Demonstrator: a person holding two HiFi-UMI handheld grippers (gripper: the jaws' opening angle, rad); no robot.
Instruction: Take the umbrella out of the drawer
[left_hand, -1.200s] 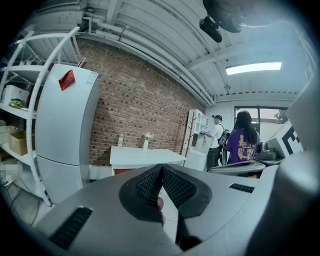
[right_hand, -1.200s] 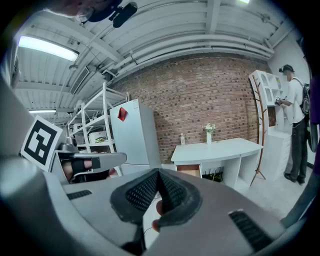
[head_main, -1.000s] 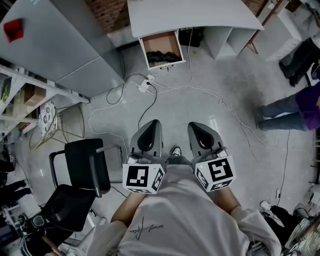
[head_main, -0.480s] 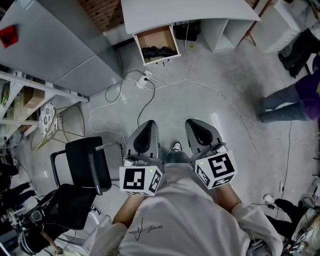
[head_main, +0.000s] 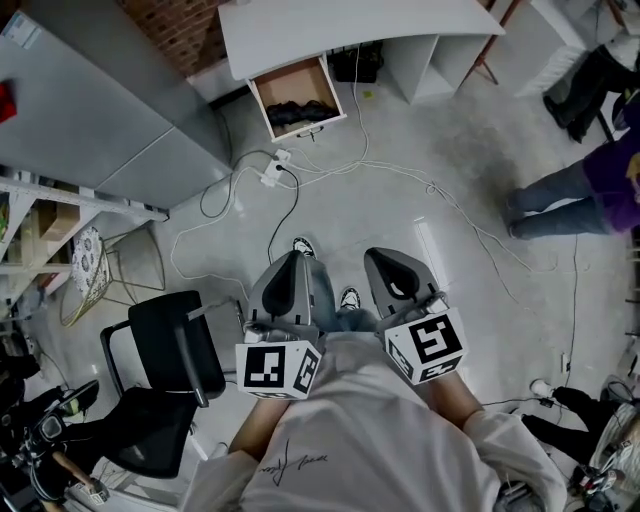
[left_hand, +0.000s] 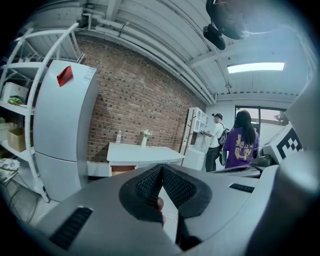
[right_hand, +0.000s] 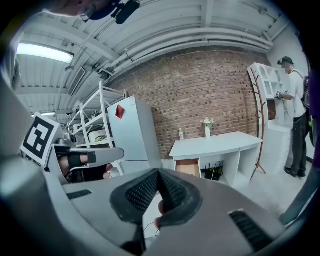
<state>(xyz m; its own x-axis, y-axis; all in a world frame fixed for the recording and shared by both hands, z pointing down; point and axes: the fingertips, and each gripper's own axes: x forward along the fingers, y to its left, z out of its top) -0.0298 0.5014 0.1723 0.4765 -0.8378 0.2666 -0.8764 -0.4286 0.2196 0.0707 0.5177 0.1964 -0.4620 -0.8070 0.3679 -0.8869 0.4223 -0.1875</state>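
The white bench (head_main: 340, 30) has its wooden drawer (head_main: 290, 80) pulled open below the front edge. The dark folded umbrella (head_main: 298, 111) lies inside that drawer, untouched. Well away from the bench, above the grey floor (head_main: 420, 190), the left hand-held gripper (head_main: 292, 258) and the right hand-held gripper (head_main: 384, 256) sit side by side, each with its jaws pressed together on nothing. White cables (head_main: 330, 170) trail between them and the bench.
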